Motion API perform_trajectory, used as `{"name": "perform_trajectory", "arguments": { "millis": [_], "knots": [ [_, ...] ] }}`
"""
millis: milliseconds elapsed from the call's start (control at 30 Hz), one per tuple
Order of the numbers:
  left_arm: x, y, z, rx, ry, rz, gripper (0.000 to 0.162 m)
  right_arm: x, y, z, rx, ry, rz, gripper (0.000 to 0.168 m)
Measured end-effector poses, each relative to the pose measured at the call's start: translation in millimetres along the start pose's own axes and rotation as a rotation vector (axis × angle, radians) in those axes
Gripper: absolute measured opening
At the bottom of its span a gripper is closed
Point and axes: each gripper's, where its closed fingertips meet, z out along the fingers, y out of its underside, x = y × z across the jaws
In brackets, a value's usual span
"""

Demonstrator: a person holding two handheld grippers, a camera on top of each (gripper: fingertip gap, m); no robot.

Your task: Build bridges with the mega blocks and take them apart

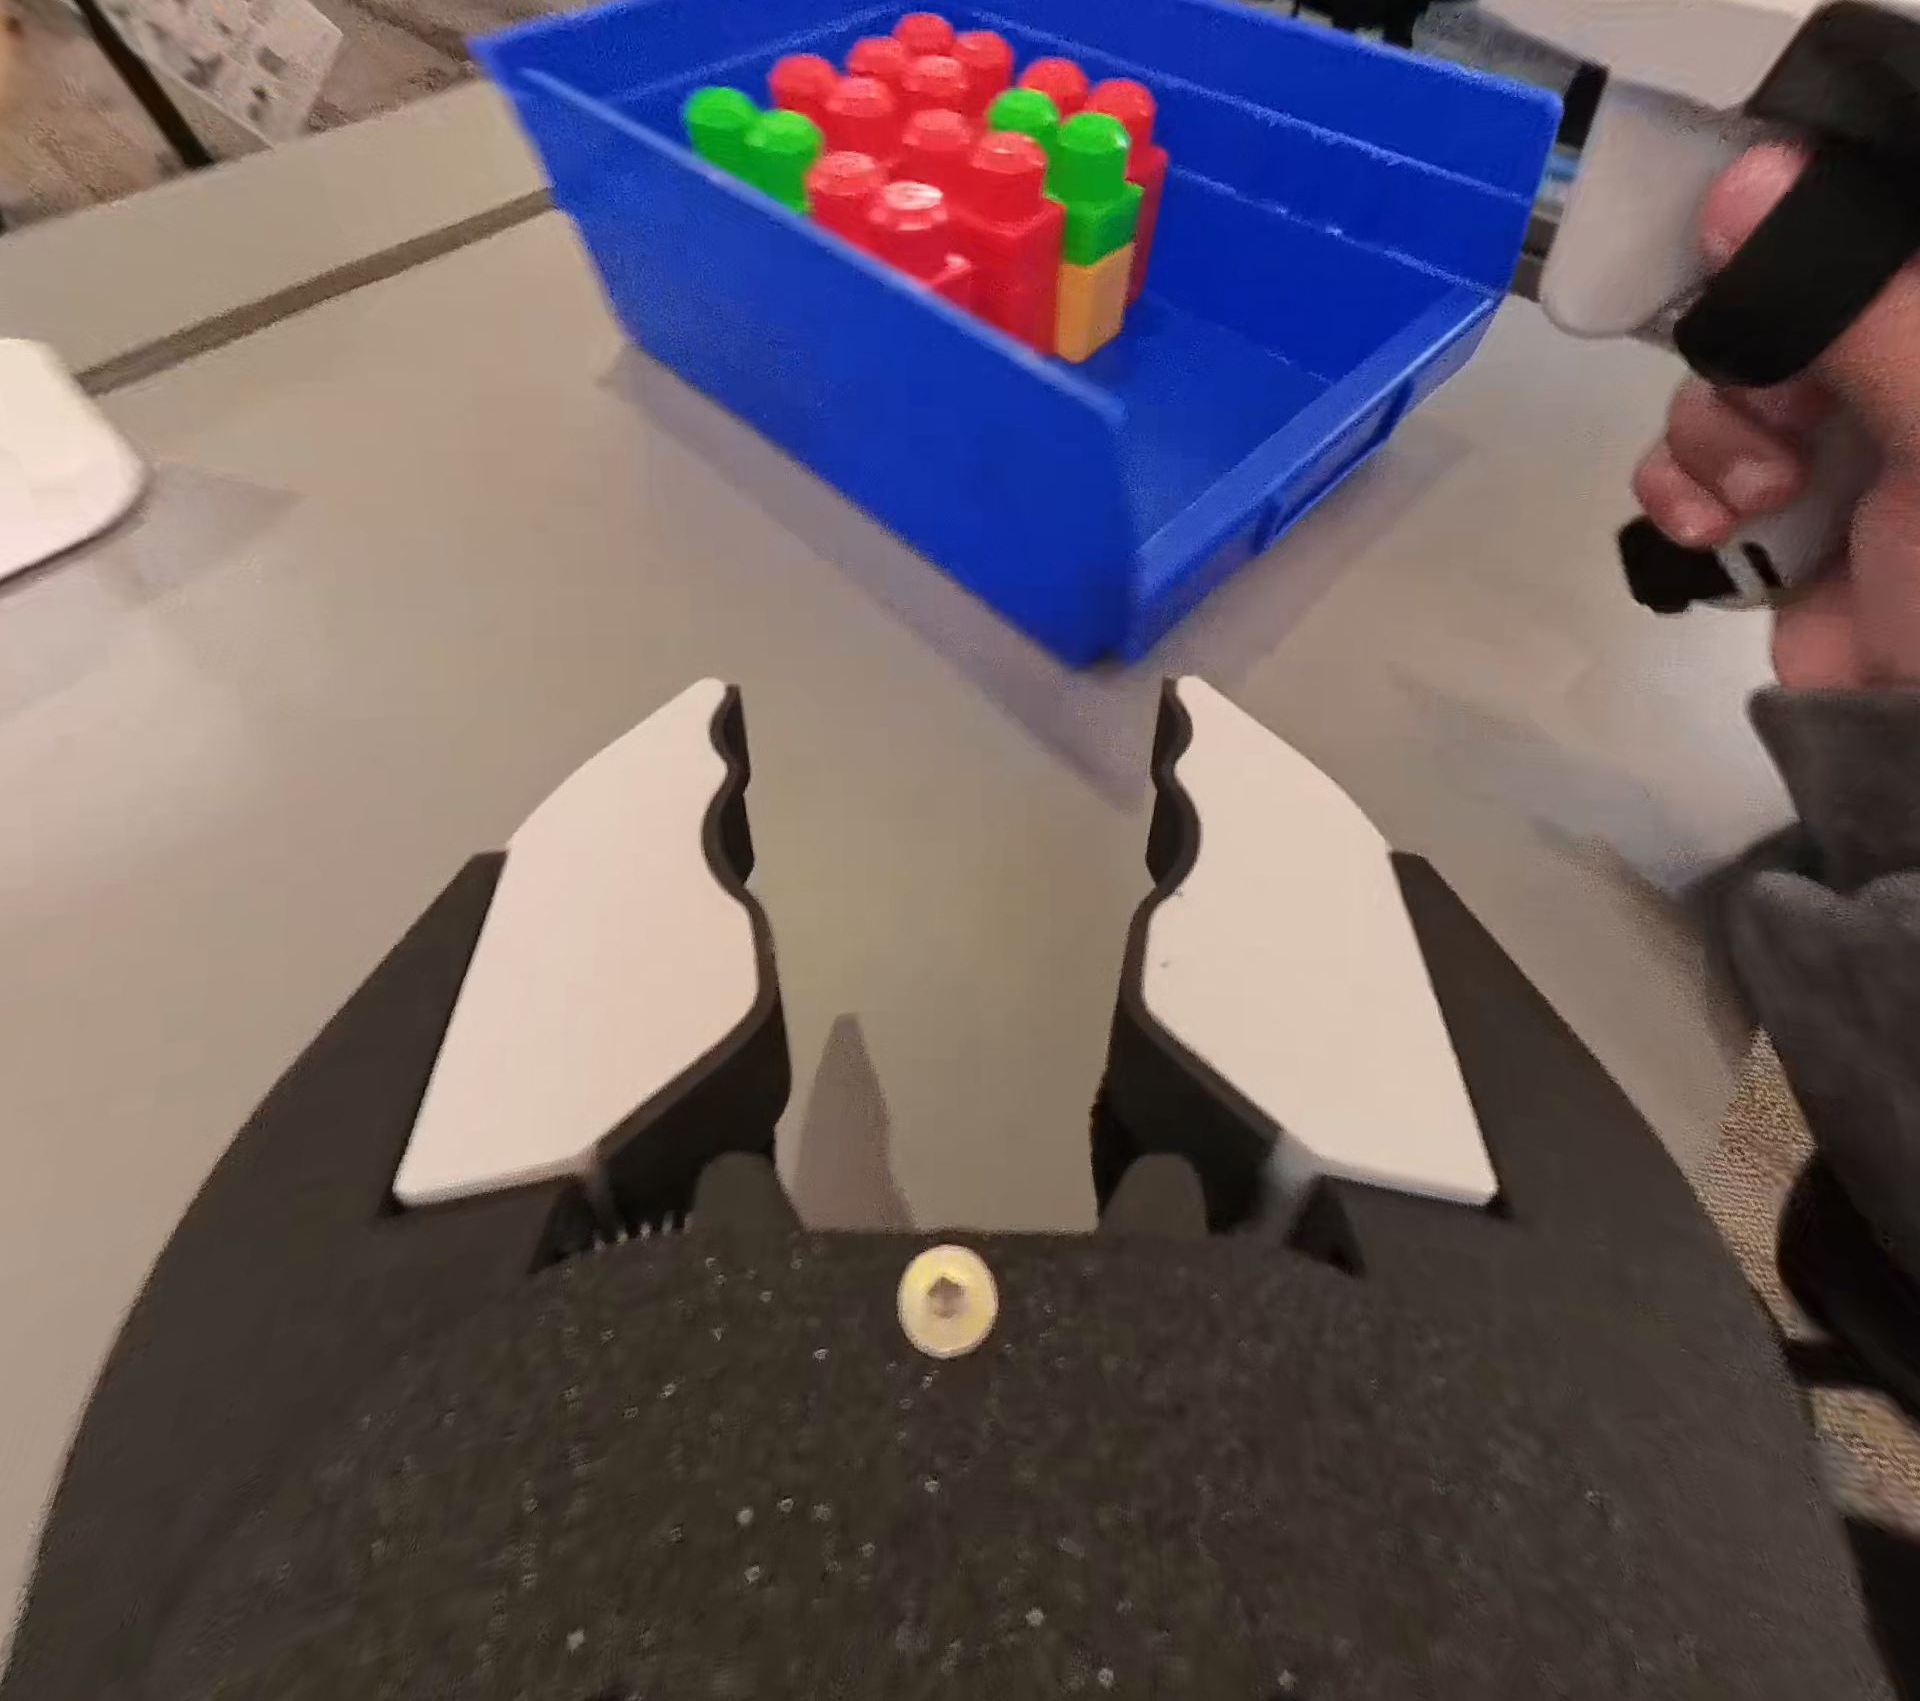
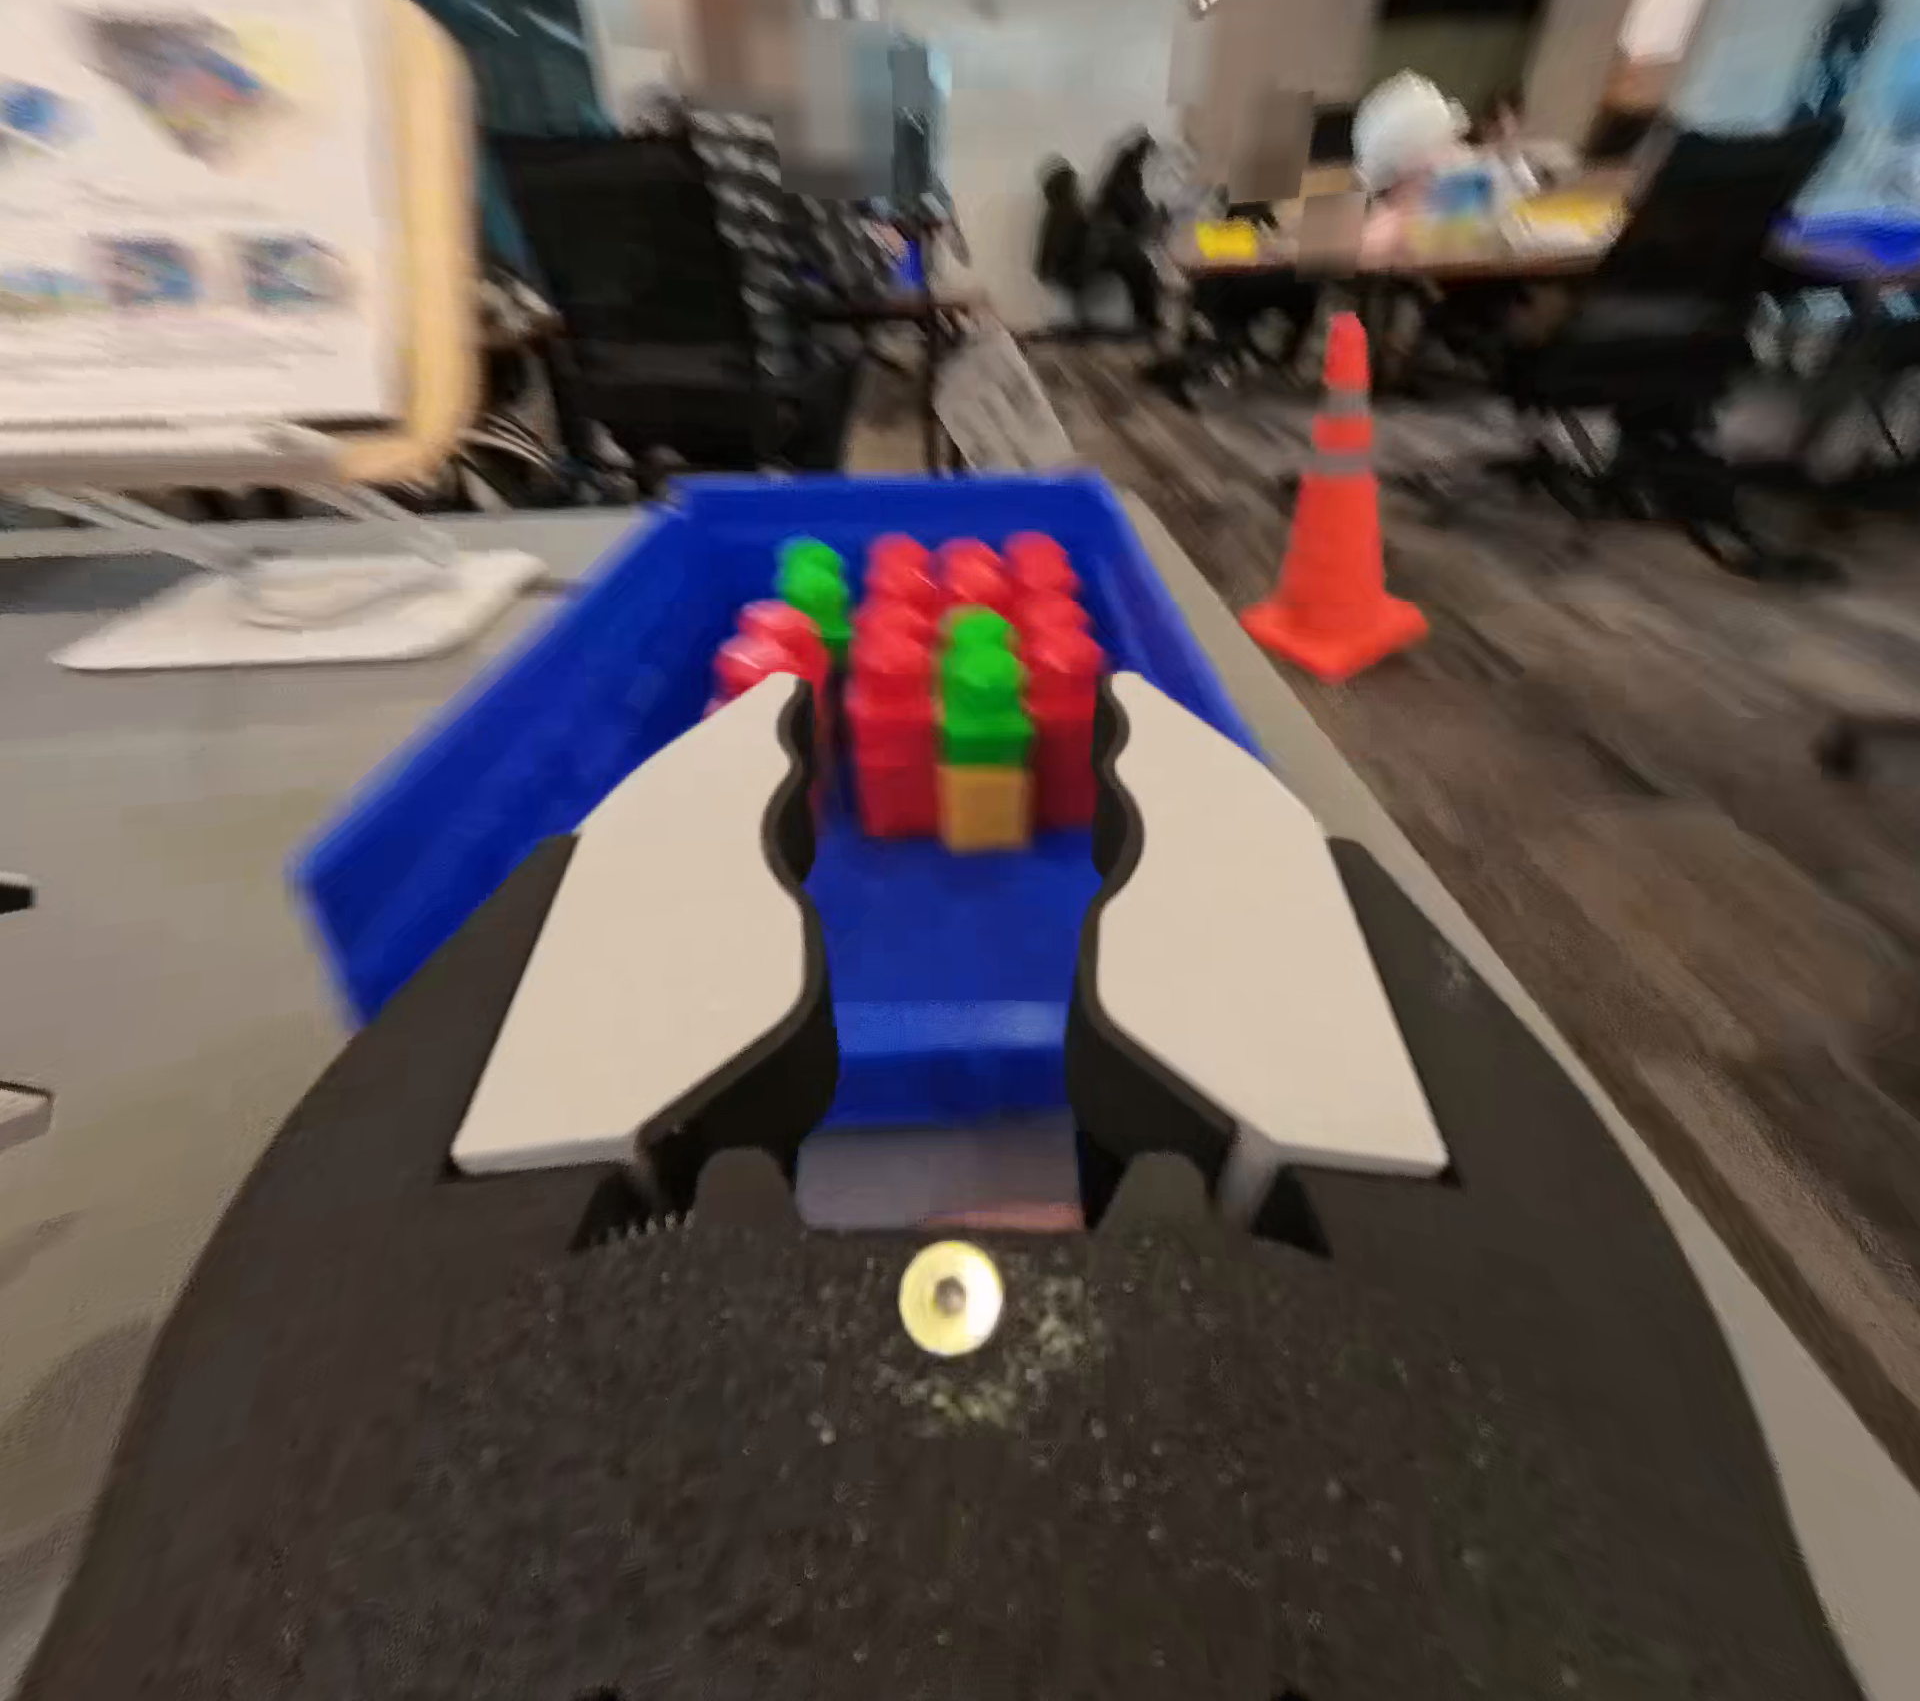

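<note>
The grey table (image 1: 436,571) lay smooth and matt, and on it stood the blue bin (image 1: 904,446), a hard plastic tray with thin straight walls and a lowered front lip; every place below is taken from that bin. Inside it, crowded toward the back wall, stood the mega blocks (image 1: 935,165), glossy red bricks with round studs, a few green ones among them and one orange brick (image 1: 1091,301) under a green one at the front of the cluster.

The left gripper (image 1: 951,716) hovered over bare table just before the bin's front corner, its jaws wide and empty. The right gripper (image 2: 951,716) pointed into the bin over the low lip, jaws fairly wide, nothing between them; its view was blurred.

As a judgement, the blocks sat so close together that a finger could wedge between studs or lift several joined bricks at once. The light bin might slide or tip if a finger (image 2: 1195,872) caught its wall.

Beyond the bin, on the floor, stood an orange traffic cone (image 2: 1335,550).
</note>
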Motion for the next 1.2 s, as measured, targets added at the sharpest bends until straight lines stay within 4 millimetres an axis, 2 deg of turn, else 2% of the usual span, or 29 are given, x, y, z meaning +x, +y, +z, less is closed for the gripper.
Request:
{"name": "perform_trajectory", "arguments": {
  "millis": [67,100,200,267,333,400,500,600,633,667,733,800,900,1033,1200],
  "knots": [
    [27,-5,40,-0.045,0.029,-0.048,0.078,41,25,2,-0.102,0.090,0.057,0.055],
    [33,-8,56,-0.055,0.021,-0.076,0.078,55,36,3,-0.149,0.113,0.093,0.058],
    [27,-22,86,-0.032,-0.048,-0.193,0.068,71,54,13,-0.230,0.106,0.161,0.058],
    [18,-27,94,-0.018,-0.068,-0.312,0.056,69,61,24,-0.262,0.071,0.183,0.056],
    [5,-27,99,-0.017,-0.098,-0.354,0.041,66,67,33,-0.296,0.055,0.195,0.055],
    [-7,-25,98,-0.027,-0.136,-0.350,0.033,60,75,39,-0.322,0.042,0.220,0.054],
    [-34,-21,90,-0.081,-0.282,-0.268,0.009,48,68,44,-0.274,0.002,0.273,0.053],
    [-44,-19,83,-0.074,-0.294,-0.297,0.005,15,71,48,-0.303,-0.081,0.307,0.031],
    [-46,-19,81,-0.074,-0.297,-0.294,0.005,8,72,48,-0.305,-0.051,0.309,0.038],
    [-46,-19,78,-0.076,-0.304,-0.282,0.005,8,69,46,-0.289,0.013,0.280,0.033],
    [-51,-18,69,-0.071,-0.329,-0.271,0.004,14,62,36,-0.274,0.172,0.190,0.003],
    [-53,-19,58,-0.050,-0.308,-0.298,0.005,6,55,31,-0.252,0.211,0.152,0.002],
    [-62,-19,33,-0.037,-0.317,-0.289,0.005,-17,48,23,-0.235,0.191,0.162,0.002],
    [-87,-16,-18,0.012,-0.376,-0.247,0.004,-69,29,16,-0.158,0.115,0.145,0.002],
    [-123,7,-100,0.034,-0.492,-0.236,0.005,-155,21,12,-0.136,-0.057,0.135,0.002]
  ]
}}
